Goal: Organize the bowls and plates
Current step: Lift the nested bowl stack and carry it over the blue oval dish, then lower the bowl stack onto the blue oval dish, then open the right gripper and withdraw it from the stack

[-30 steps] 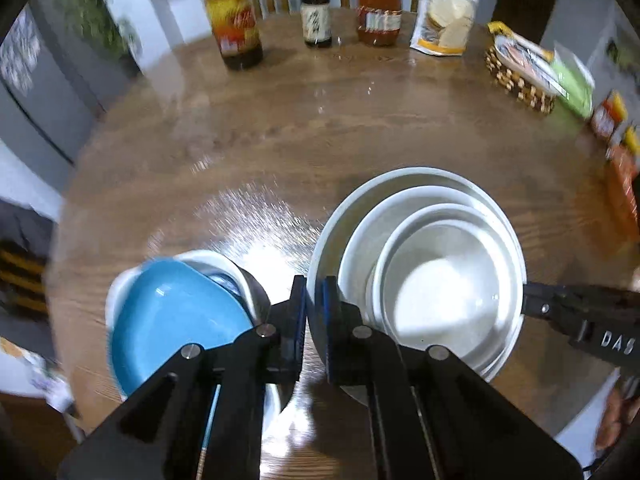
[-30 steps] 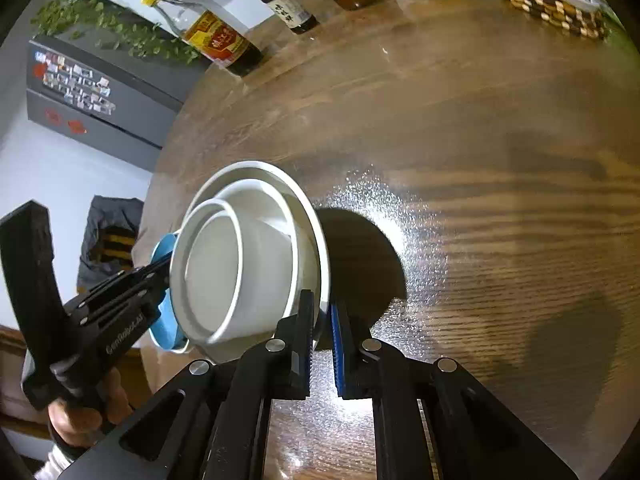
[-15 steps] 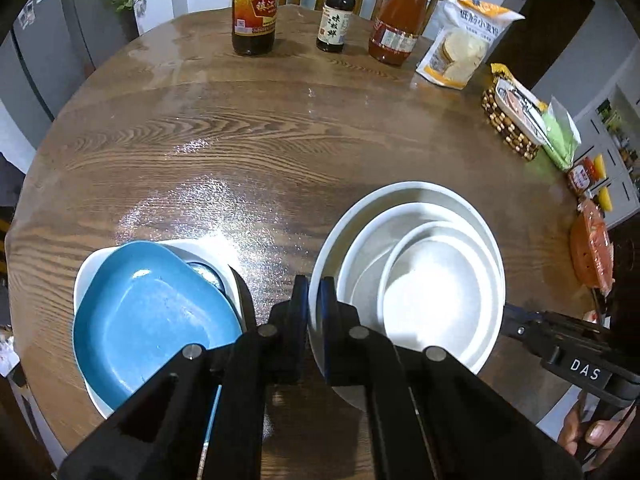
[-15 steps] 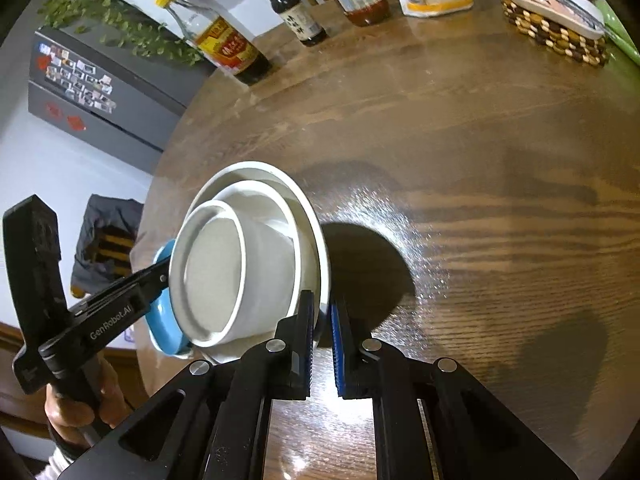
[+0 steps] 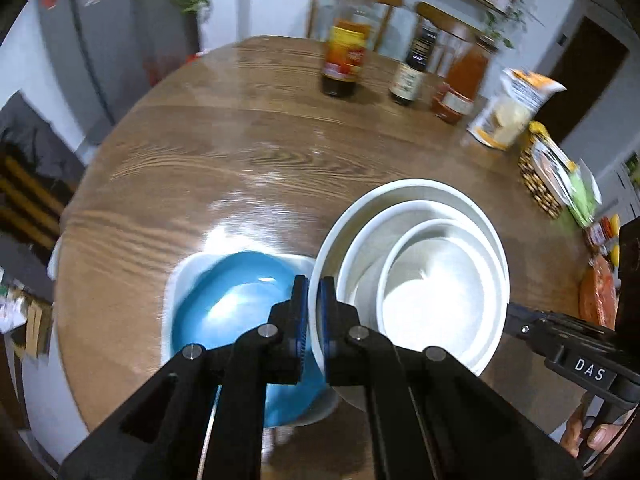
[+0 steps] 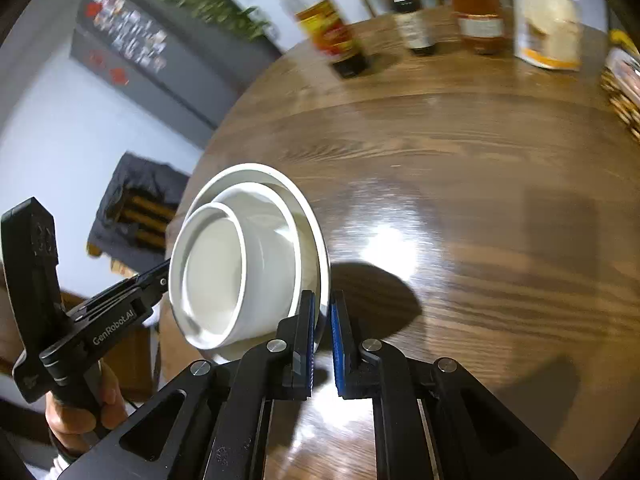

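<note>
From the left wrist, the left gripper (image 5: pixel 314 312) is clamped on the white plate's (image 5: pixel 340 232) rim at 9 o'clock; two bowls (image 5: pixel 432 304) sit inside. A blue plate (image 5: pixel 232 312) lies below-left. From the right wrist, the right gripper (image 6: pixel 323 336) pinches the rim at 5 o'clock, above the table (image 6: pixel 480 200).

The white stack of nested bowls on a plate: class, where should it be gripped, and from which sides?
Grip the thin, flat rim of the wide white bottom plate, jaws pinching it from opposite edges, because its rim juts beyond the nested white bowls.
</note>
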A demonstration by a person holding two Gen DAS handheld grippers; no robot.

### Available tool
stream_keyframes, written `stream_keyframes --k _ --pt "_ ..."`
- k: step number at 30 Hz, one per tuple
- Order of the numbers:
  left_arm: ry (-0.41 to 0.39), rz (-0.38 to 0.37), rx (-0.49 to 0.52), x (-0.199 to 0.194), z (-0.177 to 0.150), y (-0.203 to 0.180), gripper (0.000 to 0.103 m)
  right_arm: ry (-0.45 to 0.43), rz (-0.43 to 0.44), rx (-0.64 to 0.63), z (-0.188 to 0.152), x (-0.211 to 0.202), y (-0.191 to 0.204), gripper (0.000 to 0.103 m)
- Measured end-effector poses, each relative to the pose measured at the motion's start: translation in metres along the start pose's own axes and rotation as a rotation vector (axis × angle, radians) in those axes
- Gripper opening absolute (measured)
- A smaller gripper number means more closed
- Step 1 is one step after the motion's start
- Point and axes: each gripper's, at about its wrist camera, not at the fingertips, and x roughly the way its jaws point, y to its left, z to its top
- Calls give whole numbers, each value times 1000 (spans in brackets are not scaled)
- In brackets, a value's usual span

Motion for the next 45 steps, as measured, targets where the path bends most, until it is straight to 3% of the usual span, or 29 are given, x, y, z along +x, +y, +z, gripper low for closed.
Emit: stream_keyframes --k 7,12,22,25,28,30,31,32,33,35,38,42,45 --pt "19 95 -134 -11 -16 60 2 107 39 -79 3 45 31 12" --pt "57 127 -197 -2 -26 82 2 171 28 -102 2 72 40 12" --pt "62 151 -222 11 -27 88 3 143 -29 -120 13 74 51 11" --pt "57 158 -227 11 -28 89 7 133 -44 -122 14 73 51 12" --pt "51 179 -224 11 -29 91 19 102 -82 -142 13 67 51 12" --pt "43 207 -221 9 -31 92 43 66 -91 -150 16 57 48 12" --pt "19 228 -220 5 -32 93 49 43 -105 -156 18 50 48 12" --pt "-10 250 -217 -1 -32 94 61 22 -111 -164 19 43 49 17" --pt "-26 263 -214 -6 -33 95 65 6 -107 -175 19 36 51 21" --pt "-72 299 -198 -21 -32 94 67 -26 -116 -218 13 19 58 42" --pt "-108 317 -169 -39 -34 90 83 -38 -129 -318 -4 2 72 64" --pt "-155 354 -133 -64 -43 76 98 -31 -144 -457 -39 -8 94 67" --pt "-172 347 -142 -78 -53 67 102 -46 -172 -519 -56 -15 100 68"
